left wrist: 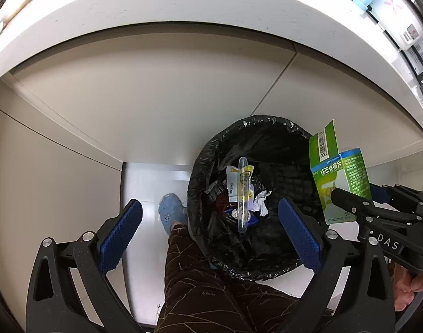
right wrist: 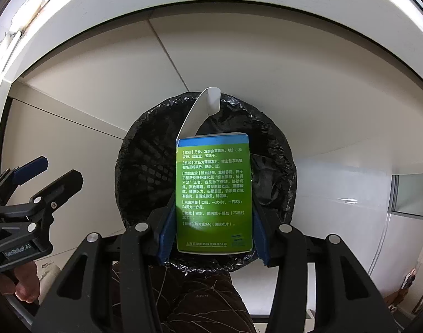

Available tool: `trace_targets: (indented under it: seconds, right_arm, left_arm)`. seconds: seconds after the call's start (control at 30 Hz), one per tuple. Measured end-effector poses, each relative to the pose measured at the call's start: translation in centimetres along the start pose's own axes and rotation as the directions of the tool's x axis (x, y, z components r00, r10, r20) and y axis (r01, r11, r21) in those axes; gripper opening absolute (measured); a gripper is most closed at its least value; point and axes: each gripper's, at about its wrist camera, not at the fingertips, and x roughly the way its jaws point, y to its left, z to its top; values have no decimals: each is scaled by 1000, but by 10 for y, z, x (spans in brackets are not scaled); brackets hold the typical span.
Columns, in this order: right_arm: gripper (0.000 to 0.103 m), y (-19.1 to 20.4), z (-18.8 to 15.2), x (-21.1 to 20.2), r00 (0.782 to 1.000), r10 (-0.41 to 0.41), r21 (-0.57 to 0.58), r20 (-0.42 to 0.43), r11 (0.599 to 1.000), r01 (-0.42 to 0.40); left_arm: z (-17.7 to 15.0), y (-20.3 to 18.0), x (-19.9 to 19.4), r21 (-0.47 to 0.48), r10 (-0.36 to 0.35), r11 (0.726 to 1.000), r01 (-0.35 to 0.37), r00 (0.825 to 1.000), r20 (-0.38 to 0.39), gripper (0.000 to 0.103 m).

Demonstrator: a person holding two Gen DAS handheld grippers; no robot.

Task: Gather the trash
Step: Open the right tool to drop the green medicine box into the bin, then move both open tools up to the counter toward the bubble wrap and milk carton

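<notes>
Pale cabinet fronts curve beneath a white worktop edge. The right gripper pinches a green medicine box by its sides, hanging over the black-lined bin for dropping. The left gripper gapes wide and empty above the bin's litter, a clear tube uppermost.

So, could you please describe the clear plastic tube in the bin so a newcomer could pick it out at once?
Start at the round bin lined with a black bag, on the floor under the white counter. On the litter inside lies the clear tube, long and rounded at both ends. It alone is see-through; beside it are a yellow-and-white wrapper and crumpled white paper.
</notes>
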Motion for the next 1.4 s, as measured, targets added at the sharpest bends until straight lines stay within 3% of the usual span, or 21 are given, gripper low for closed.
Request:
trace_targets:
  seconds: [0.13,0.27,0.3,0.47,0.77,1.03,1.4]
  right_arm:
    - [47,3,4,0,1000,6,10,2,1000,-6]
    - [57,5,7,-10,1000,-6,10,26,1000,6]
    - [63,5,8,-15,999,-9,9,39,1000,9]
    - [71,8,15,-43,994,-27,-1,102,1000,27]
    - [89,-2,42,-111,964,-40,39,263,999,31]
    - [95,-1,75,-145,934,-62,51,351,998,47]
    - [95,-2,124,-166,911,-85,72,404,996,62]
  left_arm:
    - [2,1,-3,8,-12,1000,12,1000,-5,96]
    - [7,2,-10,1,-29,1000,29,1000,-9,96]
    - [9,2,-14,-3,-32,999,32,999,-7,96]
    - [21,-2,-41,-1,-49,999,49,998,30,96]
    - [56,-3,-91,0,-49,999,49,993,110,97]
    - [94,-3,-117,-8,-53,998,55,987,154,97]
    - [146,5,-136,-2,-49,999,50,979,197,97]
